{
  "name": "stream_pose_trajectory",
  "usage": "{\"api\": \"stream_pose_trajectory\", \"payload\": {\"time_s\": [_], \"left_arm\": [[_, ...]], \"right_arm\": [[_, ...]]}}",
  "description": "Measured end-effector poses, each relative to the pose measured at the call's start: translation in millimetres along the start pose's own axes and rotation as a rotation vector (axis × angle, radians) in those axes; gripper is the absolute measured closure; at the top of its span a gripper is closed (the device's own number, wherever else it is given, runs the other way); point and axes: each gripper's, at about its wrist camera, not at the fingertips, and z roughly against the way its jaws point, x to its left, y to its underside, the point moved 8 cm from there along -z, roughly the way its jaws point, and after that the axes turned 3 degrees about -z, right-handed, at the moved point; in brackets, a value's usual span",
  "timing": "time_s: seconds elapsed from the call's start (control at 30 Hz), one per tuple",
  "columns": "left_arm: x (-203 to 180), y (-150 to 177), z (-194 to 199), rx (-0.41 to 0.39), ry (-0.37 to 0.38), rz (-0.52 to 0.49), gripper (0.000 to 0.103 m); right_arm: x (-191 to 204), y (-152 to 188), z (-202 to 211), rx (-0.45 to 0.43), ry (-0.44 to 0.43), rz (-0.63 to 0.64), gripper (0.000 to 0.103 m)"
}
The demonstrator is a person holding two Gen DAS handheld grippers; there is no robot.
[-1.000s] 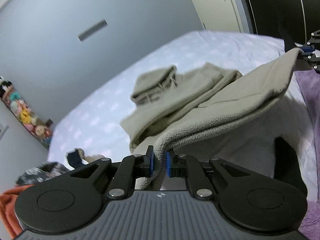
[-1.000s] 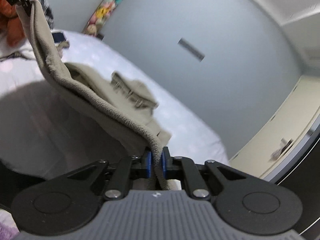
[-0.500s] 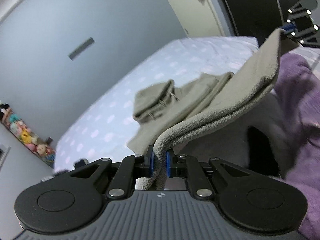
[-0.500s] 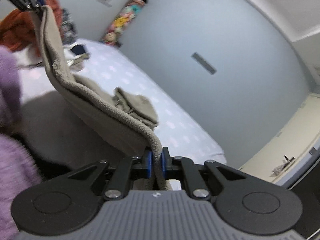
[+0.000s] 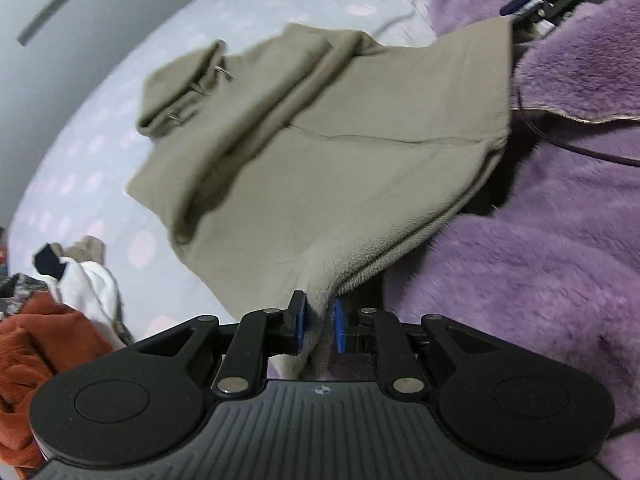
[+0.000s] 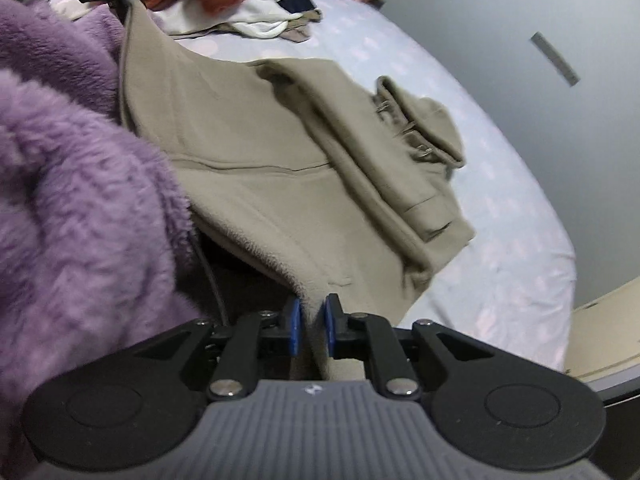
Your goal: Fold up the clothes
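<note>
Blue-padded and nearly closed, the left hand-held gripper (image 5: 318,326) pinches one lower corner of the olive-grey fleece hoodie (image 5: 320,152); its jaws have just eased a little wider, yet the cloth sits between the pads (image 5: 299,326) and looks gripped. The right hand-held gripper (image 6: 310,330) clamps the other lower corner in the same way. Between the two, the hem hangs as a raised edge just in front of the person's fuzzy purple sleeve (image 6: 72,184).

From that held edge the garment runs straight away from both tools, its long axis pointing out across the pale lilac spotted bed (image 5: 100,152). The far half lies flat on the bedding, sleeves already laid inward, hood (image 6: 424,124) at the farthest end. Neither hand is nearer; each holds its own corner at equal reach.

My guess is that the hem must travel forward along that axis, over the body, toward the hood. A heap of rust-orange and white clothes (image 5: 60,312) lies off to the left, well apart.
</note>
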Motion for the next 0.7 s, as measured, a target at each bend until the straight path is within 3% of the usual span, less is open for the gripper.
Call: {"api": "stream_pose_trajectory", "payload": {"time_s": [0.2,0.43,0.7], "left_arm": [[10.3,-11.3,45.9,-0.055,0.025,0.032,0.09],[67.6,-61.6,85.4,-0.158,-0.084,0.06,0.09],[176.1,-135.9,64.5,-0.237,-0.15,0.176,0.086]], "right_arm": [[-32.2,-18.3,35.8,-0.045,-0.004,-0.048,0.09],[-102.6,-61.9,66.5,-0.125,0.078,-0.119,0.083],[-204.1,-112.6,23.8,-0.119,0.104,-0.226,0.079]]}}
